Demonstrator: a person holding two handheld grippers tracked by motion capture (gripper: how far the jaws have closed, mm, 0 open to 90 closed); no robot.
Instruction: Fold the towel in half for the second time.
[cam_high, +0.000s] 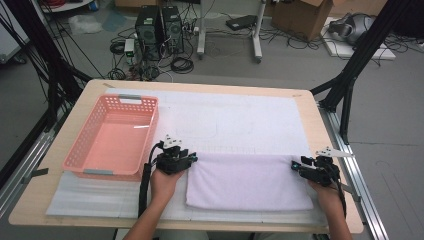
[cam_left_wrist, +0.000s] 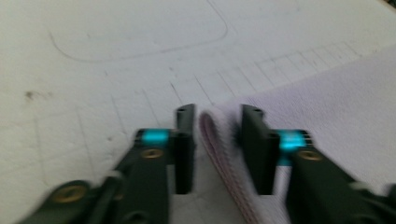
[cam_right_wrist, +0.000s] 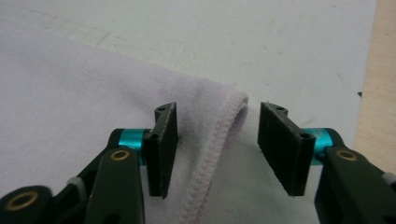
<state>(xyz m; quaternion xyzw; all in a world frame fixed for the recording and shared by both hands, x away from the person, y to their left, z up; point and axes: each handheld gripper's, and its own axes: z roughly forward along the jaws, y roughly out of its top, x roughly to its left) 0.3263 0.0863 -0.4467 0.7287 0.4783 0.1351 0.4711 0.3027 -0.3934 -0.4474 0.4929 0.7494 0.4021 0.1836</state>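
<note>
Towel (cam_high: 250, 182) lies folded on the white mat (cam_high: 240, 122) near my edge of the counter (cam_high: 310, 107), a pale lilac rectangle stretched between my two hands. My left hand-held gripper (cam_high: 192, 158) sits at the towel's far left corner, and my right hand-held gripper (cam_high: 295, 165) sits at its far right corner.

In the left gripper view, my left hand-held gripper (cam_left_wrist: 215, 135) has its jaws partly apart, straddling the folded edge of the towel (cam_left_wrist: 336, 112). The rounded fold stands up between the pads. The right-hand pad lies close against the cloth, but the picture is blurred and I cannot tell whether it touches; the left-hand pad stands clear of it.

In the right gripper view, my right hand-held gripper (cam_right_wrist: 217, 144) is also partly open. The stitched hem of the towel (cam_right_wrist: 84, 102) runs up between the jaws to the corner, with a gap showing on each side of it, so neither pad presses on the cloth.

Beside my left hand, a pink basket (cam_high: 85, 142) rests on the counter, apart from the towel. Faint drawn outlines and a grid mark the mat beyond the towel.
</note>
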